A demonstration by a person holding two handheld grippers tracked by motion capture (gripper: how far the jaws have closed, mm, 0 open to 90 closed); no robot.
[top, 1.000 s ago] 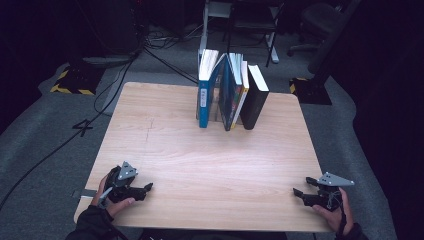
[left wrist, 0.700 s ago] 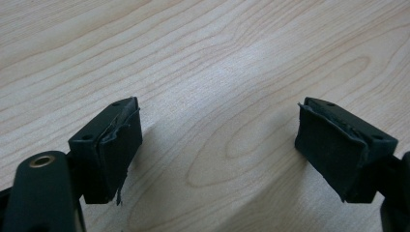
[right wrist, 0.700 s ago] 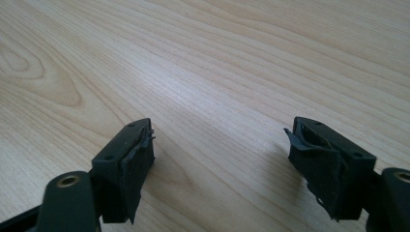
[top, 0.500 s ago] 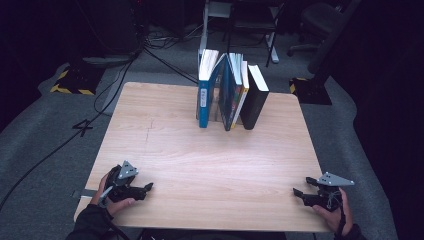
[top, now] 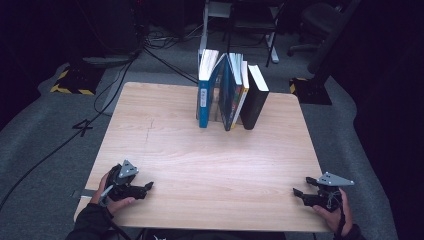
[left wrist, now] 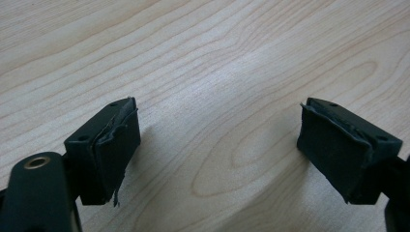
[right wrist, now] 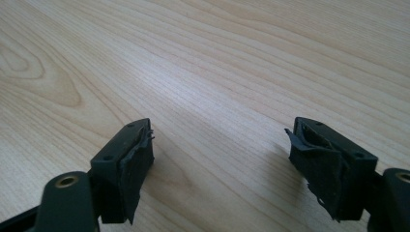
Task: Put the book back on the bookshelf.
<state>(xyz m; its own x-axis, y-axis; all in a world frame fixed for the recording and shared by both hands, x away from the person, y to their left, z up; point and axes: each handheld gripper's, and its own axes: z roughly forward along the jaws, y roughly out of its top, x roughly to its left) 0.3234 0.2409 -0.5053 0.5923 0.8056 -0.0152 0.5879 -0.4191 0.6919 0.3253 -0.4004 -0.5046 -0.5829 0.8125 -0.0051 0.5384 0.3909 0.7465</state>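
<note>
Light wood tabletop in a dark room, books upright at the far edge. Left gripper and right gripper sit at the near corners, jaws spread, holding nothing. Nothing's moved since the earlier frames.

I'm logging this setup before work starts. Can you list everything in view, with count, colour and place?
Table: one, light wood, centre of the high view.
Books: about five, standing upright in a row at the table's far middle; blue at the left end, black at the right end.
Office chair: one, dark, on the floor behind the table.
Cables: several, black, on the grey floor at left.
Left tongs: one, black, near-left table corner, open, holding nothing.
Right tongs: one, black, near-right corner, open, holding nothing.
</note>
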